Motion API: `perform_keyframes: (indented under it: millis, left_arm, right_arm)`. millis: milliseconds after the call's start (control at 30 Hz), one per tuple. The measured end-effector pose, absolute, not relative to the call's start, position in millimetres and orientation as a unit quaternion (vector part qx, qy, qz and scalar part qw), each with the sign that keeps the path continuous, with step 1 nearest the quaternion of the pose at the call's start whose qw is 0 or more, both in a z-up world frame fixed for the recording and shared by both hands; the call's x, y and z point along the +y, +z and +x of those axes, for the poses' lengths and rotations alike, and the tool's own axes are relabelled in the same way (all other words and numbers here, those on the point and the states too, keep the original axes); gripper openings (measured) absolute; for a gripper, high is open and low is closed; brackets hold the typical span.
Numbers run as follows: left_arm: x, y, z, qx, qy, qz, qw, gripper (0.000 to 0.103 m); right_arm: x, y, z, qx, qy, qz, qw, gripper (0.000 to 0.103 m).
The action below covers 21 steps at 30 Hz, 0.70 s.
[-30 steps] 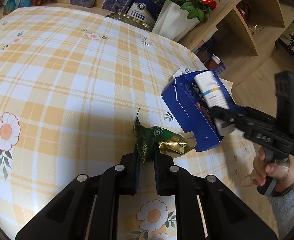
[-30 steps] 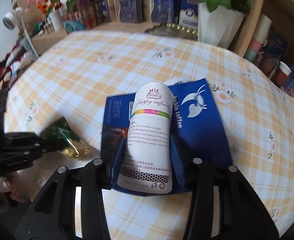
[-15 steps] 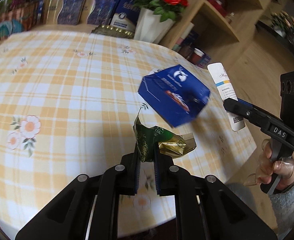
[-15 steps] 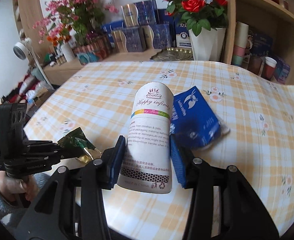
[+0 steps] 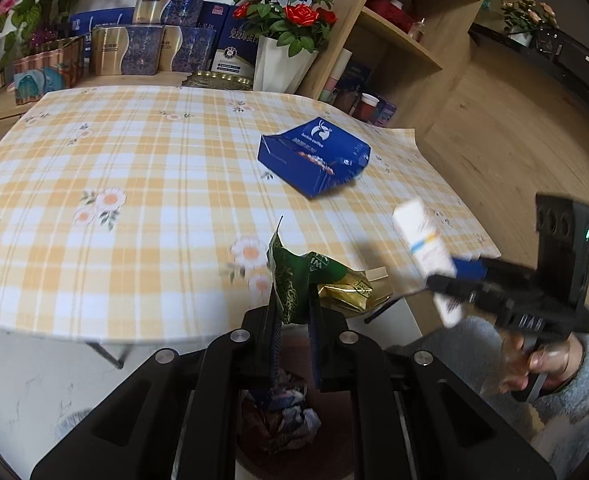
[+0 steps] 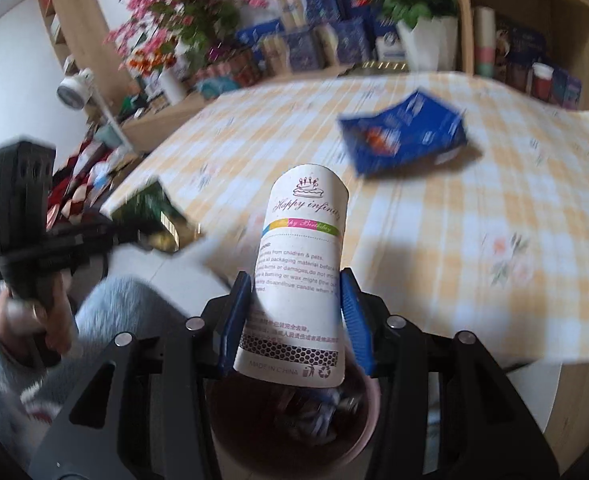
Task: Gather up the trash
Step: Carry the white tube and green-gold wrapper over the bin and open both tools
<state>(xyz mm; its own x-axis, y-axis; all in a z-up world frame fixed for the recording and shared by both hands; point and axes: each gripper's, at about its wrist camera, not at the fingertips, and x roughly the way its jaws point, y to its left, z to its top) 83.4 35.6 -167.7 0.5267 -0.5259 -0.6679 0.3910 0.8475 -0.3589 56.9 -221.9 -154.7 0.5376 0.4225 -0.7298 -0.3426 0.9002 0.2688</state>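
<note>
The left gripper (image 5: 294, 312) is clamped tight on a crumpled green and gold foil wrapper (image 5: 318, 284), which sticks up from between its blue-padded fingers past the near edge of the table (image 5: 134, 200). Directly beneath that gripper, off the table, sits a waste bin (image 5: 278, 420) already holding crumpled papers and wrappers. The right gripper (image 6: 298, 312) grips a white cardboard tube (image 6: 300, 272) printed with a birthday cake drawing and a coloured band; its jaws stand partly spread, the blue pads pressing the tube's two sides, and the tube leans slightly to the right. In the right wrist view the same dark-lined bin (image 6: 358, 432) shows just below the tube's lower end. A flattened blue coffee box (image 5: 314, 158) lies on the yellow plaid tablecloth, well apart from both grippers, toward the table's far right corner. Each hand holding a gripper wears a fuzzy grey sleeve (image 5: 566, 396). Behind the table stand a white vase of red roses (image 5: 282, 68), stacked blue and gold gift boxes (image 5: 150, 48) and a wooden shelf unit (image 5: 394, 40). The right wrist view is blurred.
</note>
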Motion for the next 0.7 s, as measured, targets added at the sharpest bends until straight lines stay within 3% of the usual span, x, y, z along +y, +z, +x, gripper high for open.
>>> perform_keyframes:
  millis: [300,567,700]
  left_arm:
    - [56,-173,57,0.408,-0.247,-0.096,0.874,0.012]
    - [61,-177,51,0.409,-0.241,-0.097,0.875,0.012]
    - [59,-179,51,0.412,-0.241,-0.091,0.874,0.012]
  right_arm:
    - [-186,-217,22,0.526,0.25,0.034,0.812,0.049]
    - [-188,-238,34,0.558,0.227,0.07,0.795,0.061]
    - [-199,-239,37,0.556,0.221,0.094,0.796,0.061]
